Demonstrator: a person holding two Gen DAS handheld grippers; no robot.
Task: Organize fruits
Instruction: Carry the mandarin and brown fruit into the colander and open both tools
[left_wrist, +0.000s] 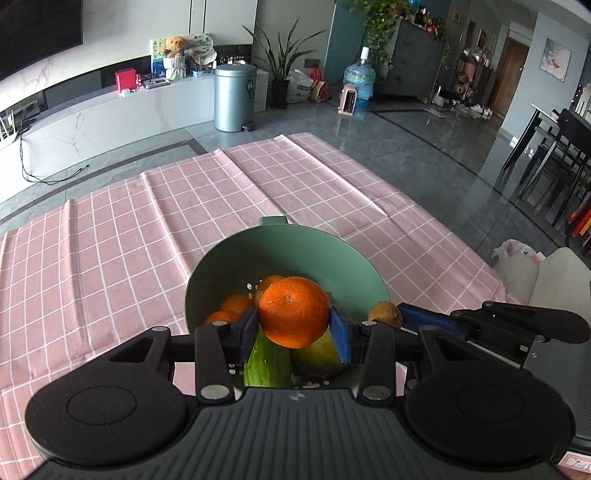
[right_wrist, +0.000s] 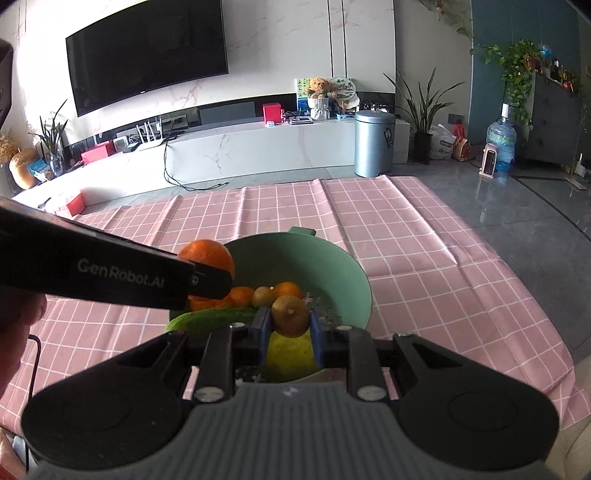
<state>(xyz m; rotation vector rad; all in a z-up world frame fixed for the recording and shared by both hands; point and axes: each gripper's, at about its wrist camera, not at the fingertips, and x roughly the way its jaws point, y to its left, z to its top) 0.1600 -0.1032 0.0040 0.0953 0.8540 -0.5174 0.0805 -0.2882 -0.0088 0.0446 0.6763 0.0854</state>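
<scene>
Orange (left_wrist: 293, 312) pinched between left gripper (left_wrist: 294, 328) fingers; kiwi (right_wrist: 290, 316) between right gripper (right_wrist: 289, 326) fingers — both over green bowl (left_wrist: 229, 266)

left gripper (left_wrist: 293, 334) clamped on an orange (left_wrist: 293, 312) right above the green bowl (left_wrist: 288, 251), more oranges, cucumber (left_wrist: 267, 363) inside, pink checked cloth (left_wrist: 147, 229) underneath

Your left wrist camera looks forward and down along its fingers, close over the green bowl (left_wrist: 284, 254), facing across the pink checked tablecloth (left_wrist: 129, 229) toward the grey bin (left_wrist: 235, 96). Your right wrist camera sits just to its right, equally close, aimed the same way but turned more toward the television (right_wrist: 147, 51). Both views share the bowl, cloth, bin and white cabinet (right_wrist: 258, 147).
</scene>
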